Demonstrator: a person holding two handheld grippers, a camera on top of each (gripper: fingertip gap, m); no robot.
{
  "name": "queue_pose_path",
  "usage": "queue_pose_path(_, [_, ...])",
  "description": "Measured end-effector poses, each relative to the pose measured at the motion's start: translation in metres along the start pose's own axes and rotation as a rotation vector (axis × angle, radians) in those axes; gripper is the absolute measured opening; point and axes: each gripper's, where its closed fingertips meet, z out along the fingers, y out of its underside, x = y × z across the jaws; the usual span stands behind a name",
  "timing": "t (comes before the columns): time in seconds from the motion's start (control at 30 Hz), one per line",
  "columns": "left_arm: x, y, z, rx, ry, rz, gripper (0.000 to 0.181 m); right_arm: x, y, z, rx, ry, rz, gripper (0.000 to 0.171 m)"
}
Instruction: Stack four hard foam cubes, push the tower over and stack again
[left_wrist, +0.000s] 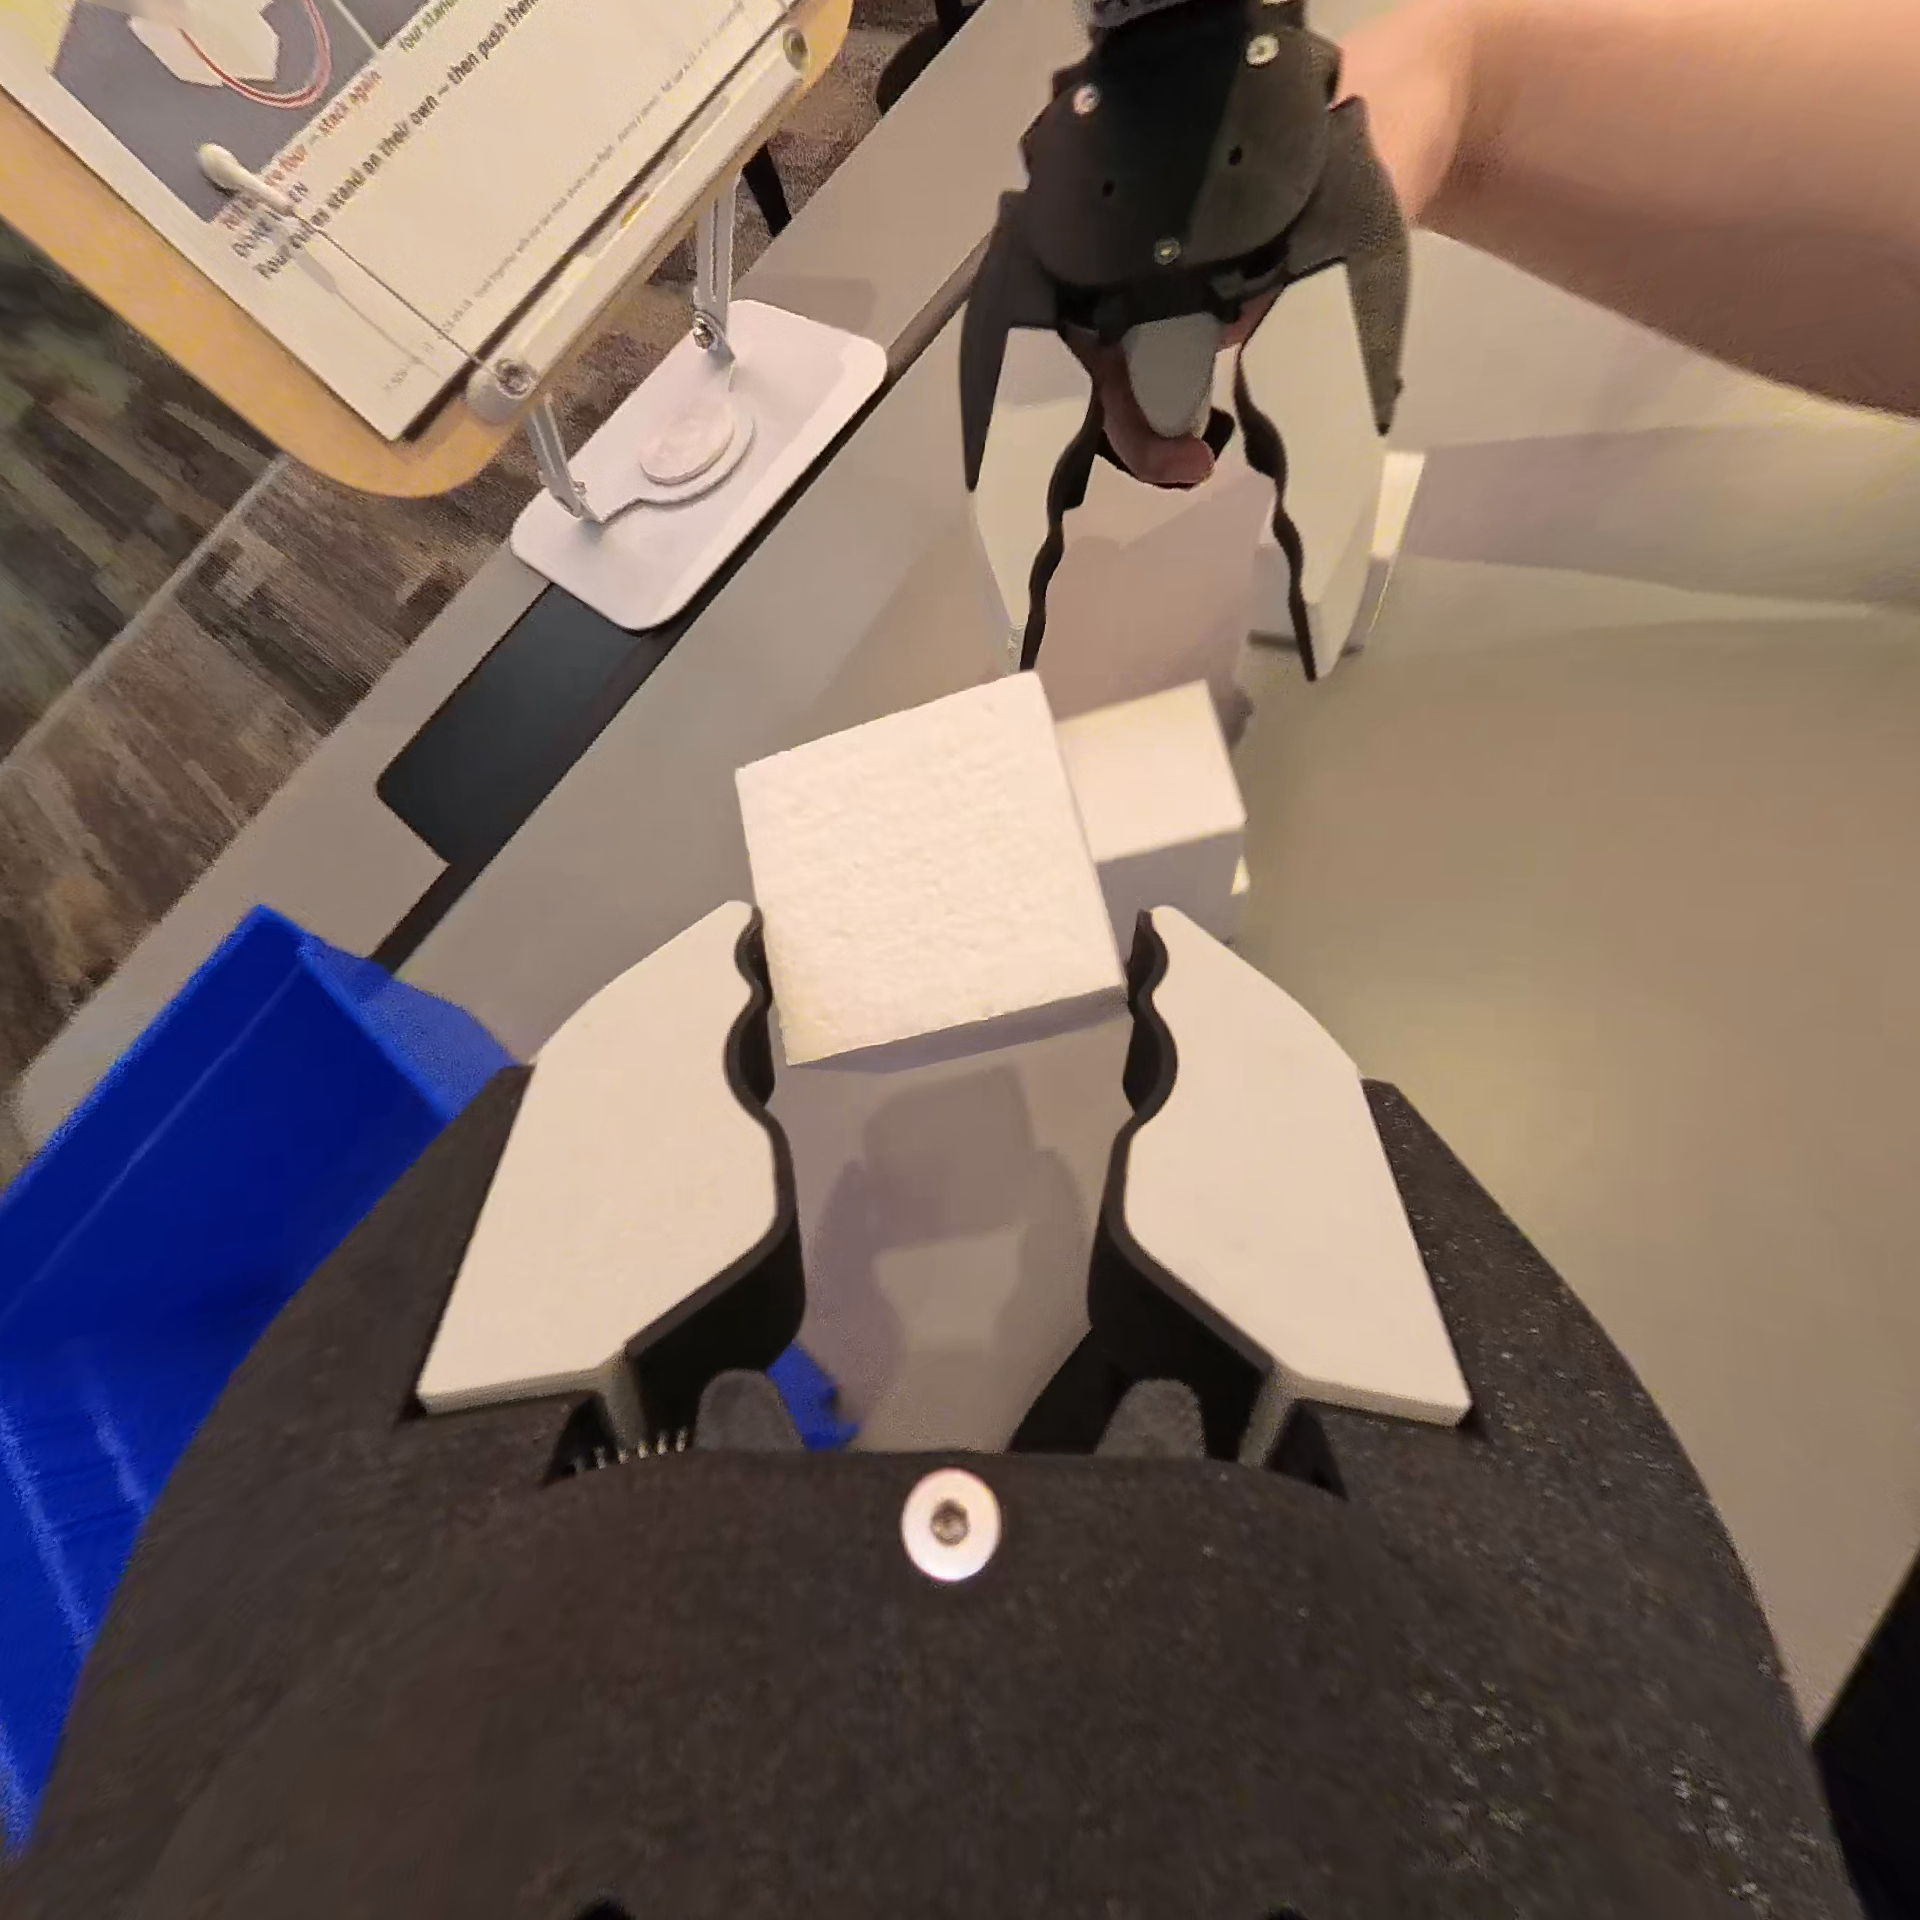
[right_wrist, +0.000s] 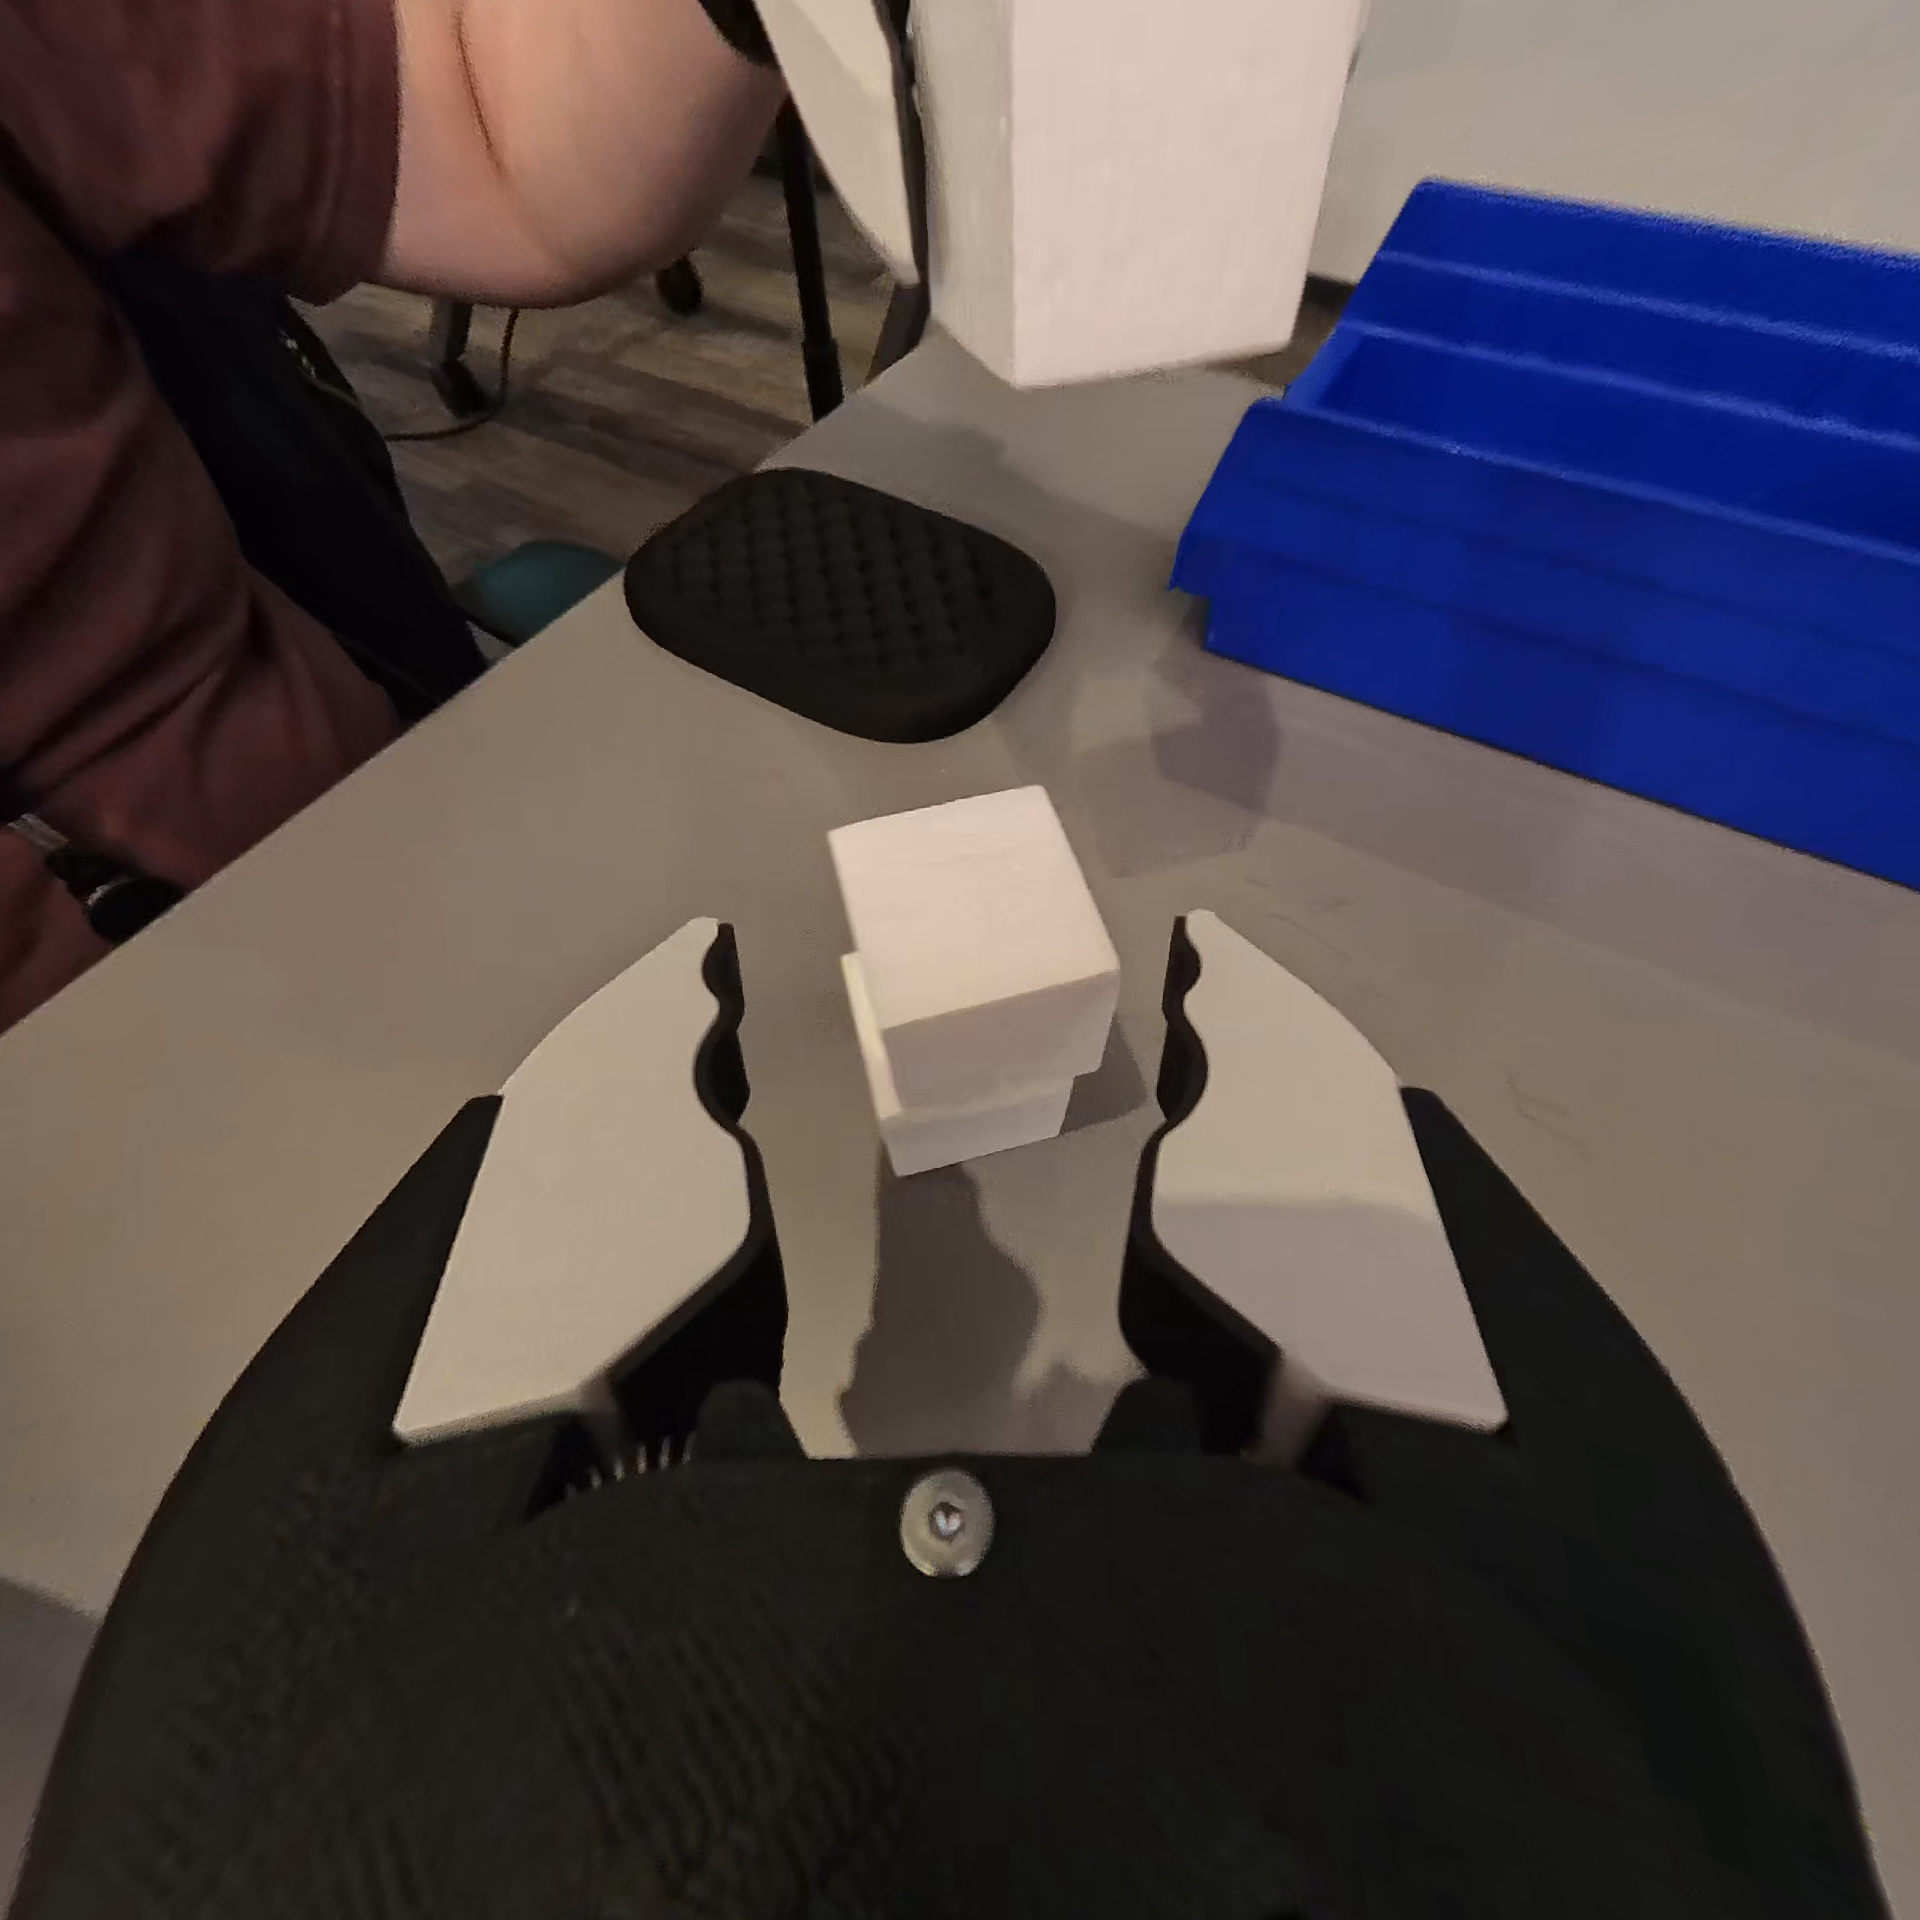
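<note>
1. My left gripper (left_wrist: 948, 920) is clamped on a white foam cube (left_wrist: 925, 873), held at its fingertips in the air above the grey table (right_wrist: 312, 1039).
2. My right gripper (right_wrist: 951, 930) is spread wide and carries nothing. Its fingers sit either side of a short tower (right_wrist: 977, 1018), apart from it.
3. The tower is two white cubes, one on the other, standing on the table. The upper one sits slightly off square, overhanging the lower.
4. In the left wrist view, a white block (left_wrist: 1392, 520) shows partly behind the right gripper. It may be the fourth cube; I cannot tell.
5. A black padded rest (right_wrist: 842, 603) lies near the table edge. A blue bin (right_wrist: 1558, 520) sits well to the side of the tower.
6. I judge the step in hand to be stacking, with the third cube about to go on. Which round of stacking this is I cannot tell.
7. The next move calls for bringing the held cube directly over the tower, level and squared to the top face, then lowering gently before letting go. The right gripper could steady the tower, though the offset top cube might tip if nudged.
</note>
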Motion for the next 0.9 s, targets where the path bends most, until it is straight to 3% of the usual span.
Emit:
queue_pose_path(0.2, [0.031, -0.023, 0.049, -0.044, 0.051, -0.194, 0.066, -0.034, 0.018, -0.048, -0.023, 0.138, 0.037, 0.079])
queue_pose_path(0.37, [0.039, -0.012, 0.077, -0.112, 0.068, -0.224, 0.066, -0.063, 0.047, -0.080, -0.078, 0.227, 0.082, 0.079])
queue_pose_path(0.87, [0.043, 0.000, 0.092, -0.194, 0.030, -0.027, 0.067, -0.085, 0.077, -0.103, -0.039, 0.317, 0.137, 0.079])
queue_pose_path(0.9, [0.043, 0.000, 0.092, -0.192, 0.035, -0.028, 0.073, -0.083, 0.078, -0.103, -0.029, 0.333, 0.134, 0.080])
